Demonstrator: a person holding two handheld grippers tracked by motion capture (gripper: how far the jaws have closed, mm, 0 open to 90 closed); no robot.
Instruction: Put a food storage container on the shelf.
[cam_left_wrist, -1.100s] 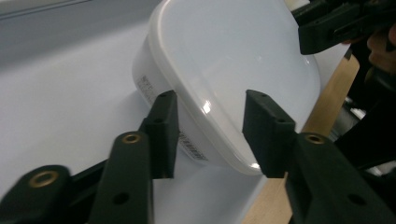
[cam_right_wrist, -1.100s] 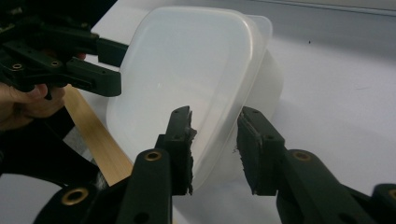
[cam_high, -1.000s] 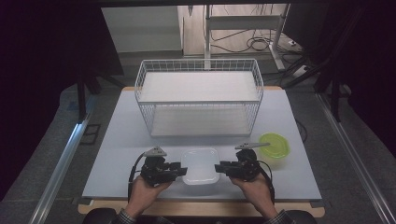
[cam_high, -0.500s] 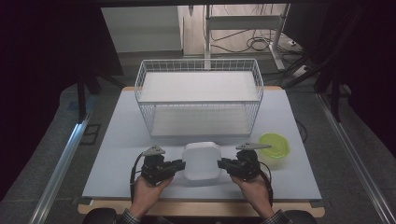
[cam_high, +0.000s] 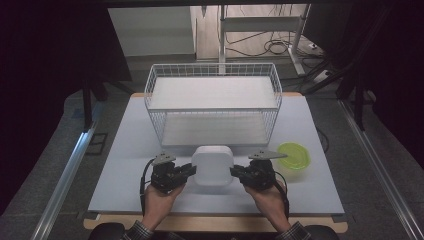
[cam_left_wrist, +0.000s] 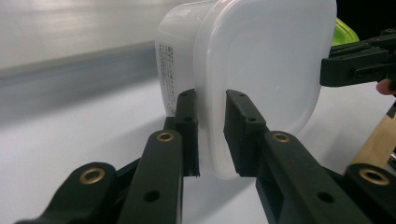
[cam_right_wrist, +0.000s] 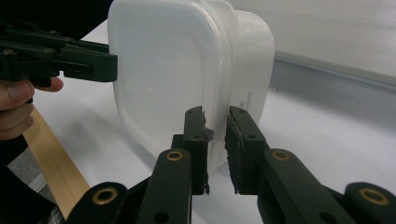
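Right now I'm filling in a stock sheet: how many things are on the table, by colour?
White: 2, the plastic container and the wire basket.
Green: 1, the lid.
Total: 3.

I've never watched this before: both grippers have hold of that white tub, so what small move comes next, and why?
Probably carry it forward into the wire basket. The left gripper and right gripper pinch the white tub's rim at opposite sides, holding it tipped off the table right before the basket.
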